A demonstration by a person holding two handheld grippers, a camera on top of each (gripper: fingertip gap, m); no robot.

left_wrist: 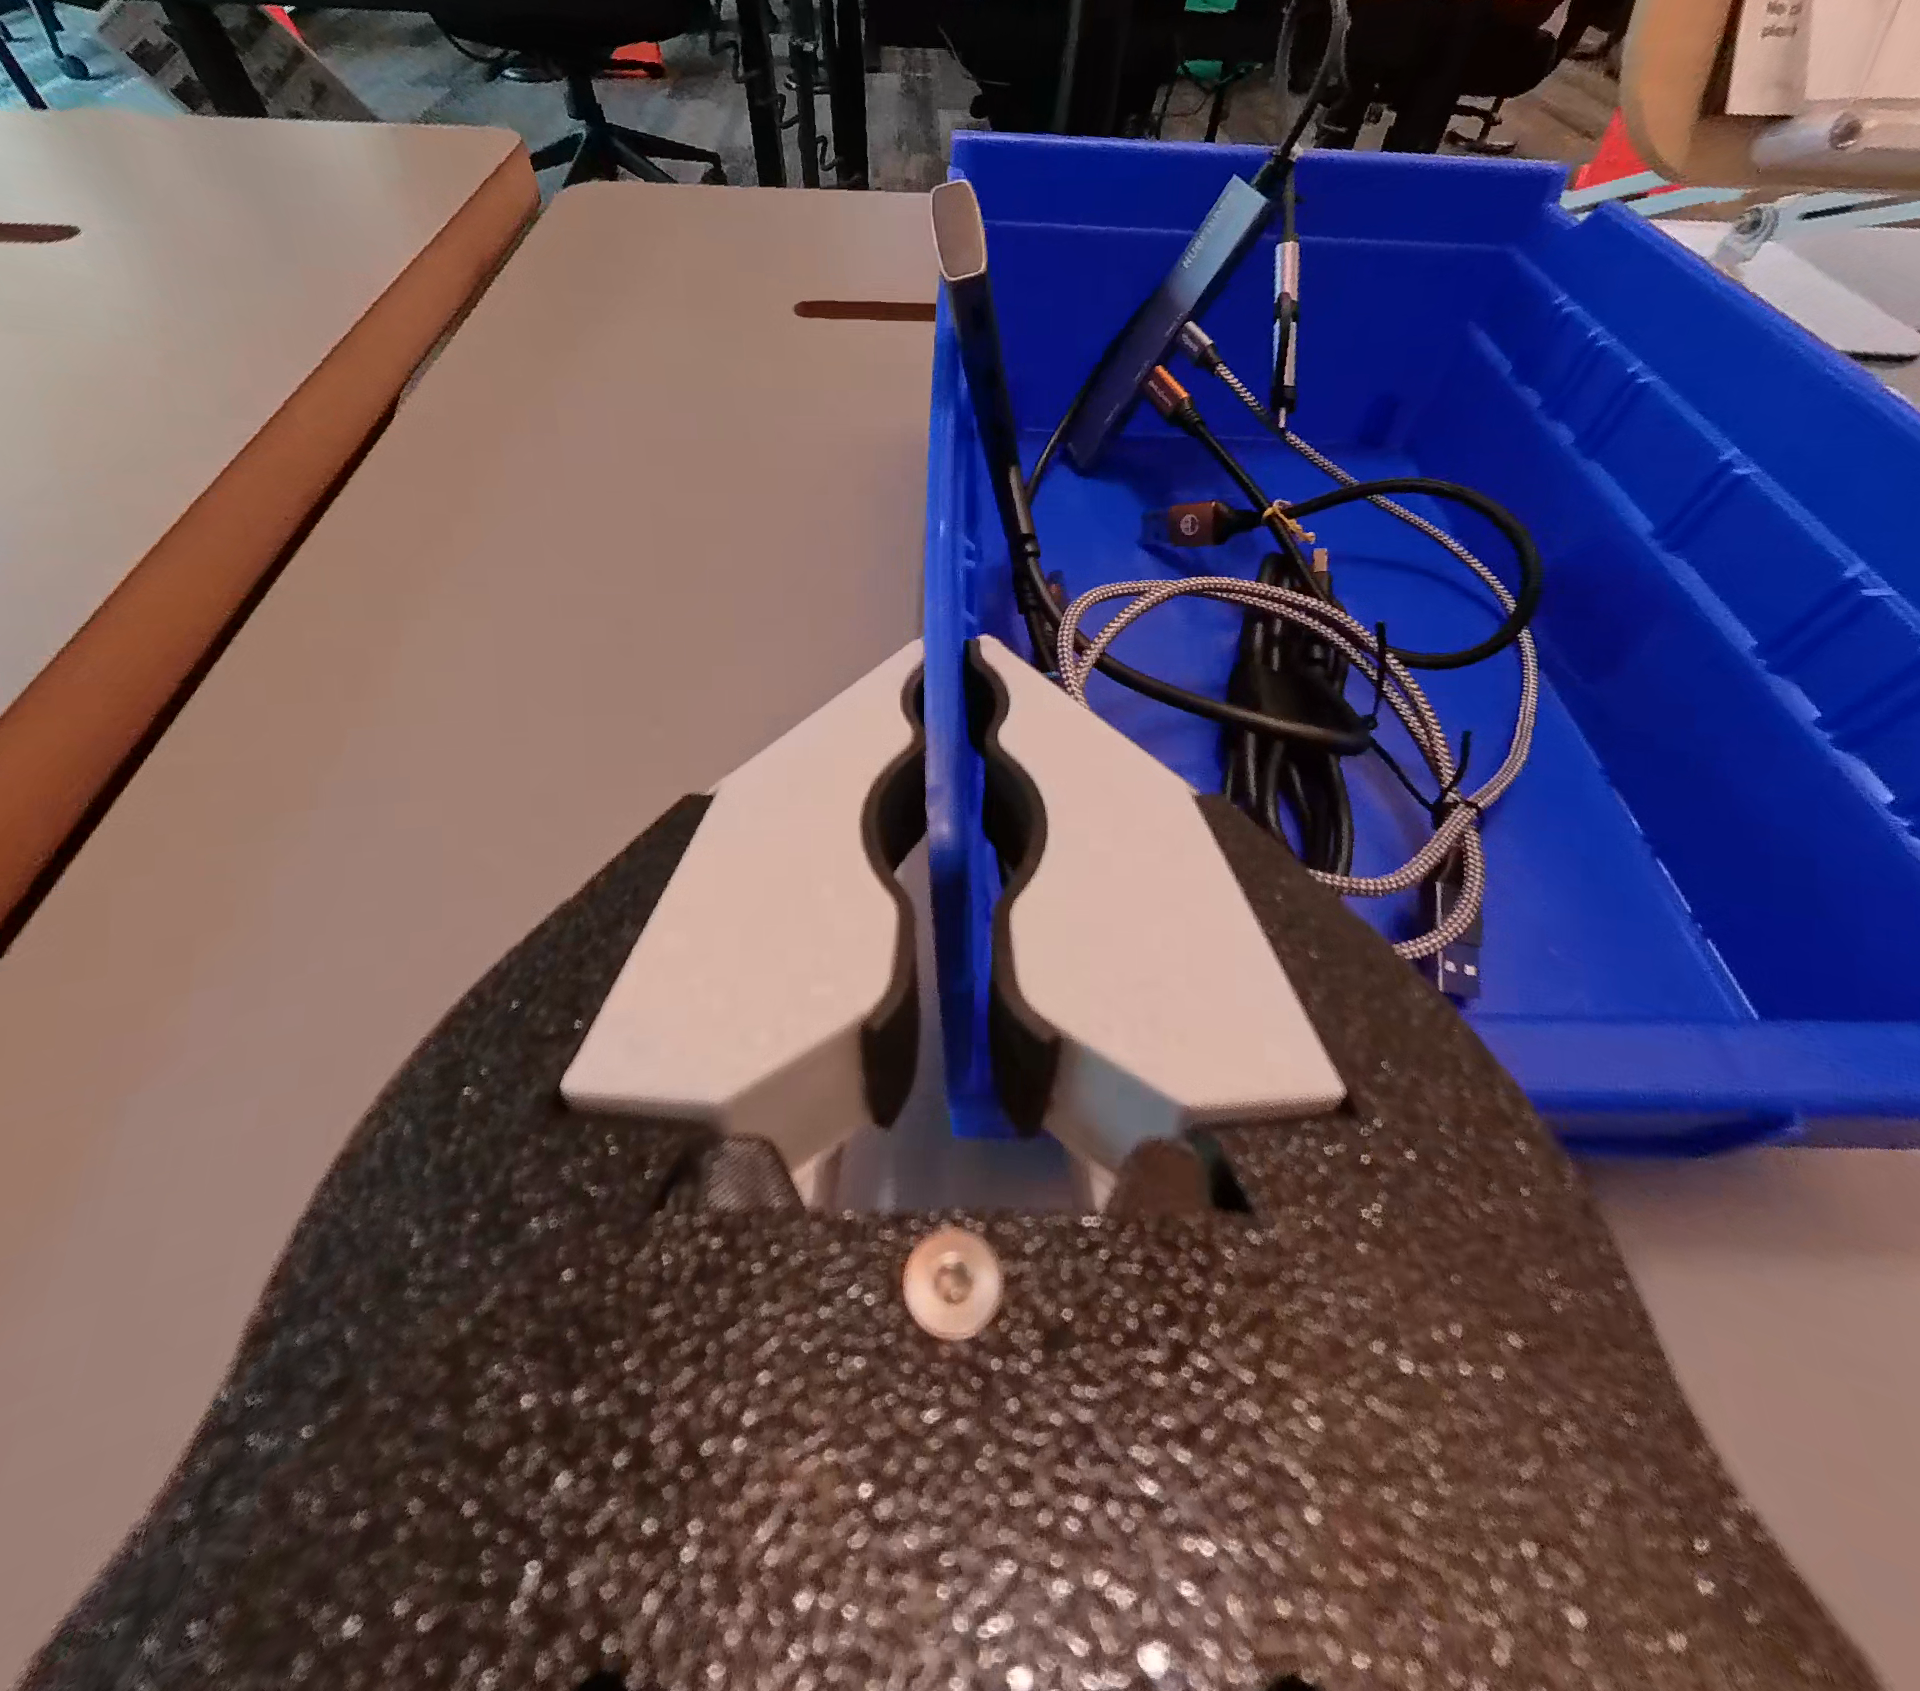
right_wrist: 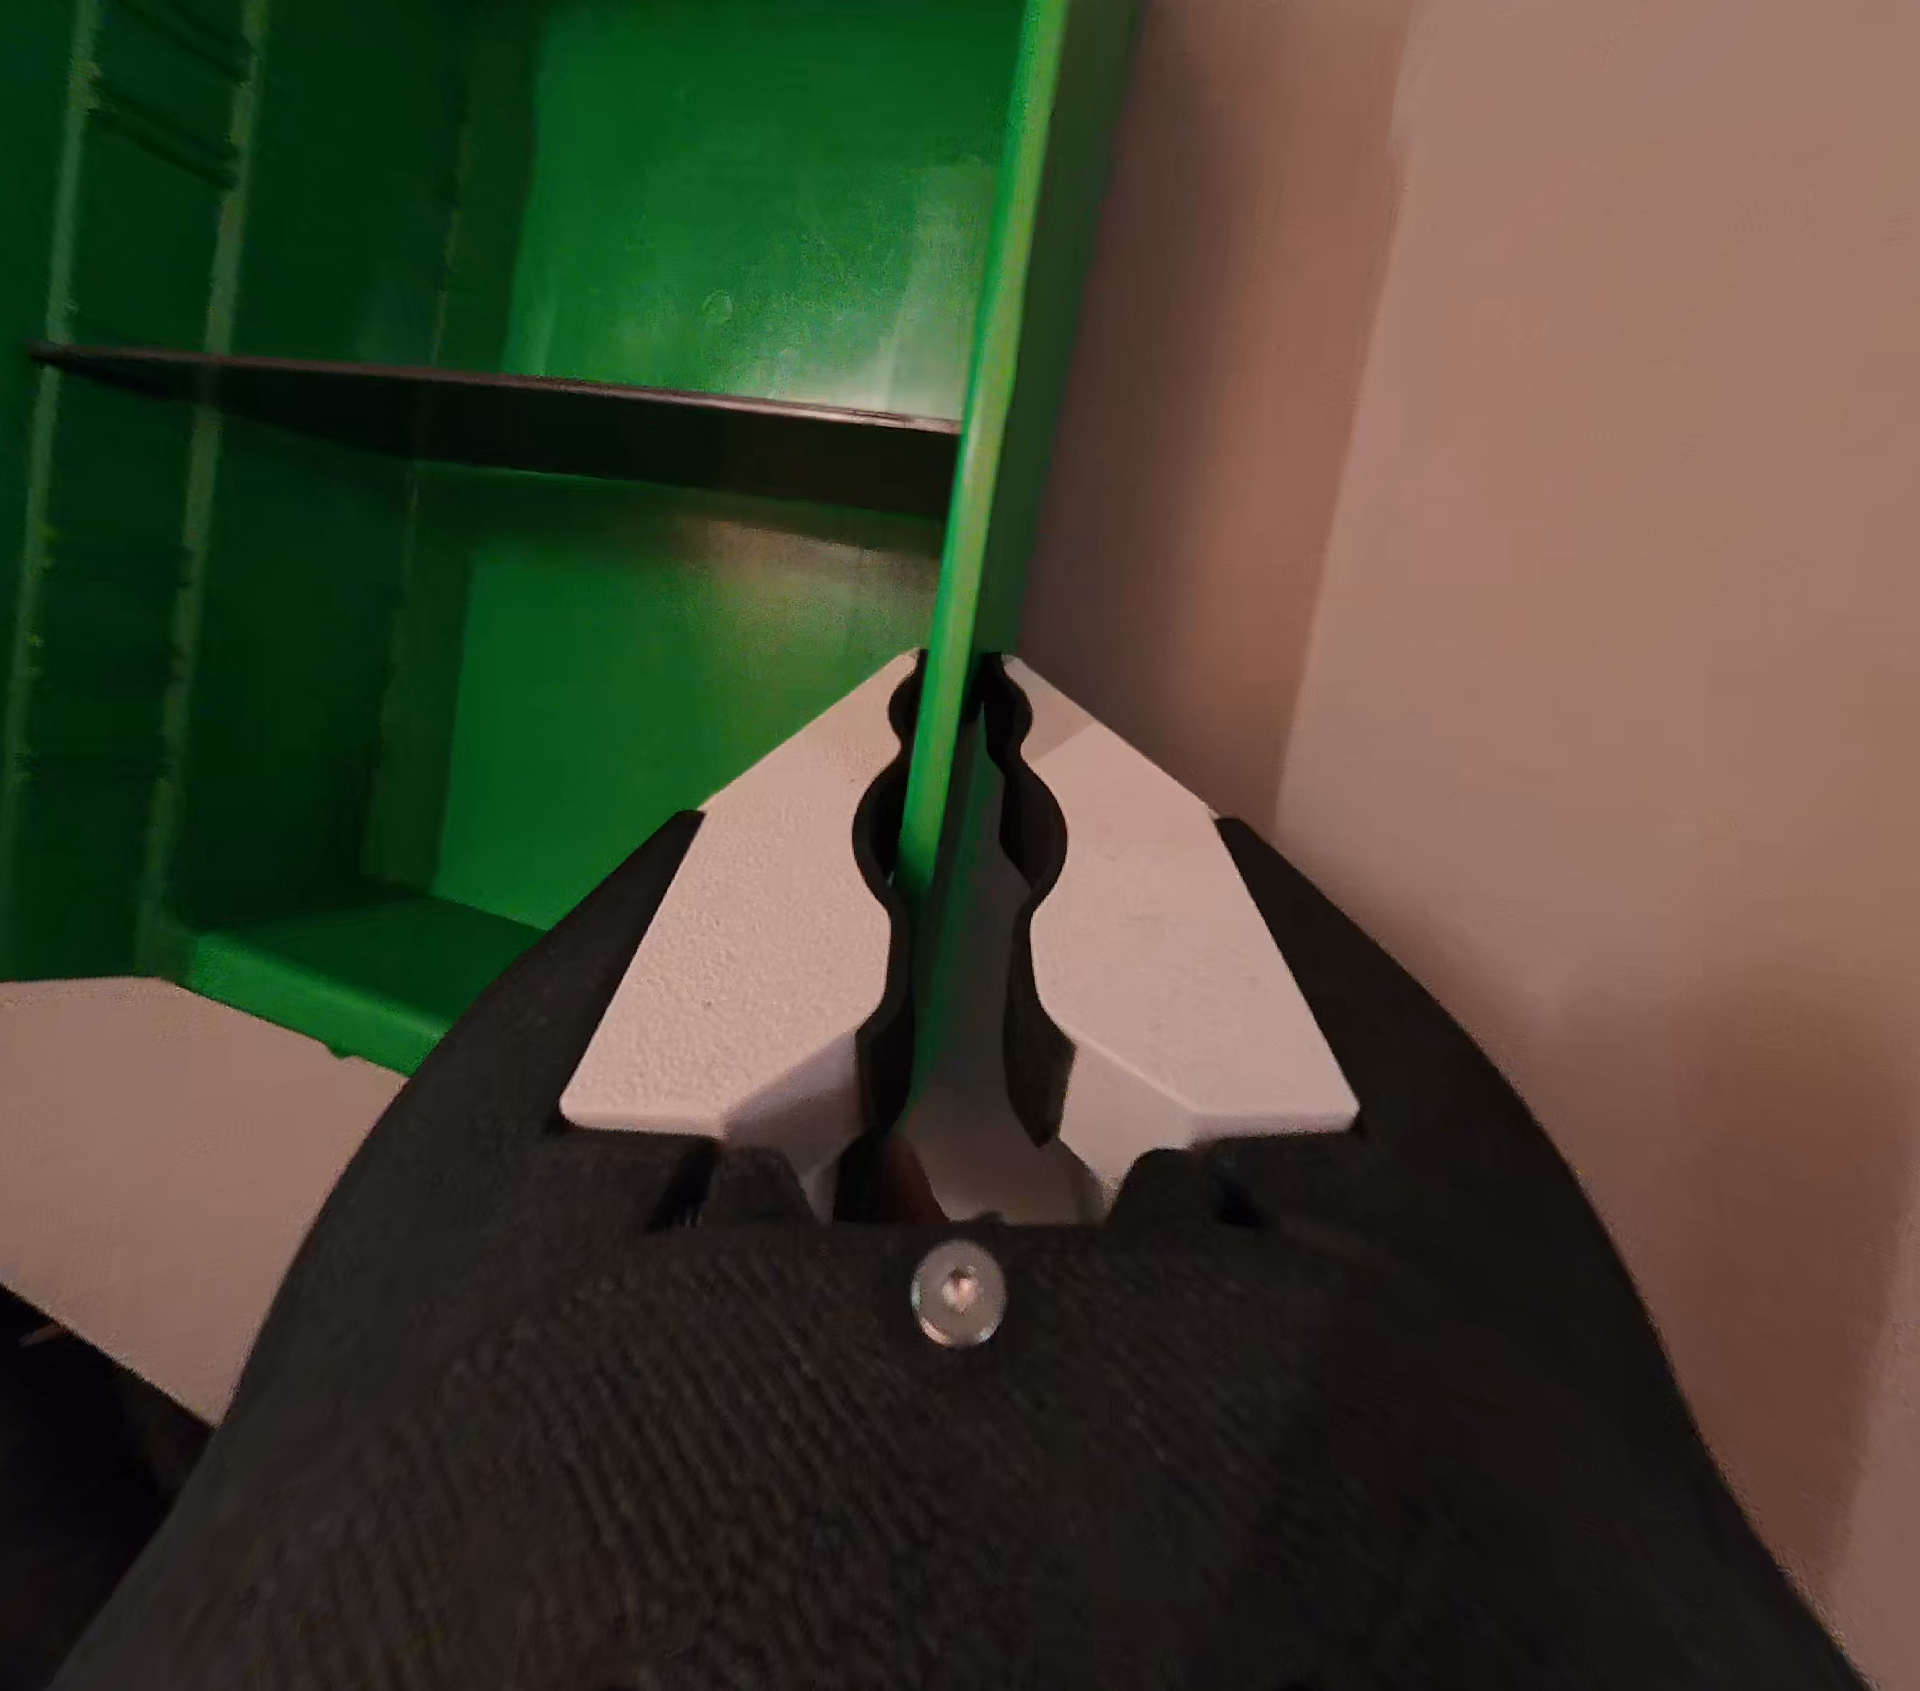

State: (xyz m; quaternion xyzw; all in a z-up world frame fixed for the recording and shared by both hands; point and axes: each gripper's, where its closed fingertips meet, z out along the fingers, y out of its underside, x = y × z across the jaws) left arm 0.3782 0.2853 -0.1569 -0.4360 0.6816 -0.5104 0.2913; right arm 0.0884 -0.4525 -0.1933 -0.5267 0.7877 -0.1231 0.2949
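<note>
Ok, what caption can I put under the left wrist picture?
Left gripper clamps the blue bin's side wall; tangled cables and slim hubs lie inside.

The green bin (right_wrist: 260, 602) runs off the frame's top and left (its far end unseen).

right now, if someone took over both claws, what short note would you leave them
Left claw: shut on the left wall of the blue bin, which sits on the grey table.
Blue bin holds tangled cables and two slim dark hubs.
Right claw: shut on the right wall of the green bin.
Green bin has a black divider; both visible compartments look empty.
Nothing shows any cable moved out of the blue bin.
</note>
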